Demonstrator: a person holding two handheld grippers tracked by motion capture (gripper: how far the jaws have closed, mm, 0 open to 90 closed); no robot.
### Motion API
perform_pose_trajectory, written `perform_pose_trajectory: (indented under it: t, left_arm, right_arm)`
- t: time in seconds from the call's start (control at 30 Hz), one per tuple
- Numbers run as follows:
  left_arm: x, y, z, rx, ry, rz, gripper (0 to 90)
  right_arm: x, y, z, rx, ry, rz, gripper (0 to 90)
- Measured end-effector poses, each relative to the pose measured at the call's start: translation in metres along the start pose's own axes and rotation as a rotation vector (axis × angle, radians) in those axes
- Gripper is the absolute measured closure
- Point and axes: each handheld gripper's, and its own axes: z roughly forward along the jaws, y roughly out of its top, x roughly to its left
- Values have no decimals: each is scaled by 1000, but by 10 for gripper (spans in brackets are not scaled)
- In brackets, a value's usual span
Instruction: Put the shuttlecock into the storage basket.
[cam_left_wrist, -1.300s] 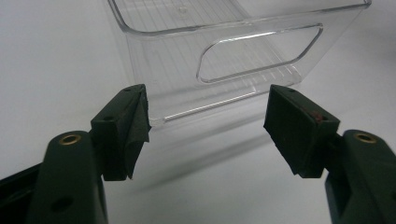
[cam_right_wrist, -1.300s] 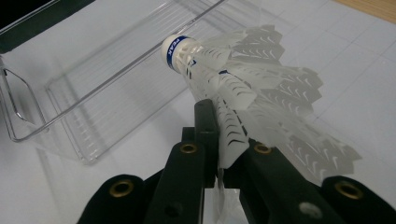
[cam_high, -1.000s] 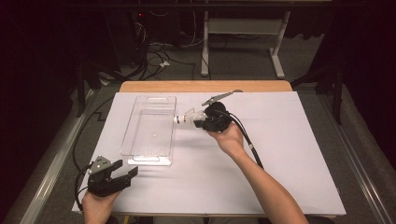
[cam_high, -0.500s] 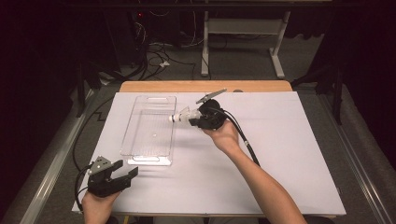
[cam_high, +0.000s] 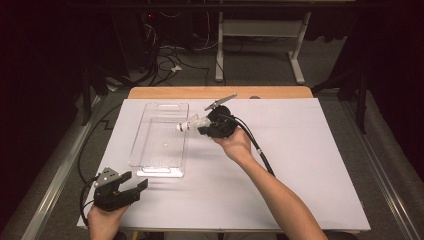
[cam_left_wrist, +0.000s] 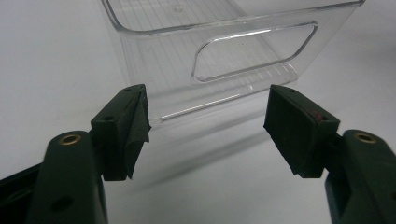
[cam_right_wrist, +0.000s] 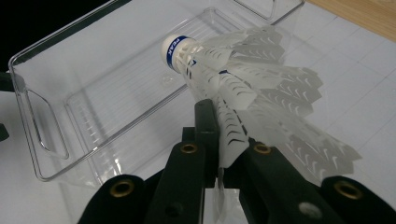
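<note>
A white feather shuttlecock (cam_right_wrist: 243, 79) with a blue band on its cork is pinched by its skirt in my right gripper (cam_right_wrist: 223, 140), which is shut on it. In the high view this gripper (cam_high: 200, 126) holds the shuttlecock (cam_high: 187, 124) cork-first over the right wall of a clear plastic bin (cam_high: 150, 150). The bin's inside (cam_right_wrist: 93, 98) looks bare. My left gripper (cam_high: 134, 187) rests near the table's front left corner, jaws open with nothing between them. It (cam_left_wrist: 208, 121) faces the bin's near end and its handle slot (cam_left_wrist: 280, 70).
A white sheet (cam_high: 310, 165) covers the table, with a wooden edge (cam_high: 200, 92) at the far side. The right gripper's black cable (cam_high: 257, 147) trails along the forearm. Beyond the table are floor cables (cam_high: 167, 62) and a white desk frame (cam_high: 260, 30).
My right gripper has carried the shuttlecock a little to the left, bringing the cork over the bin's right wall. The left gripper has stayed put.
</note>
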Motion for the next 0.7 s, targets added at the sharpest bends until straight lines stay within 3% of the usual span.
perform_pose_trajectory:
  t: [0.7]
  left_arm:
    - [0, 0, 0, 2, -2, 1, 318]
  right_arm:
    - [9, 18, 11, 13, 9, -20, 892]
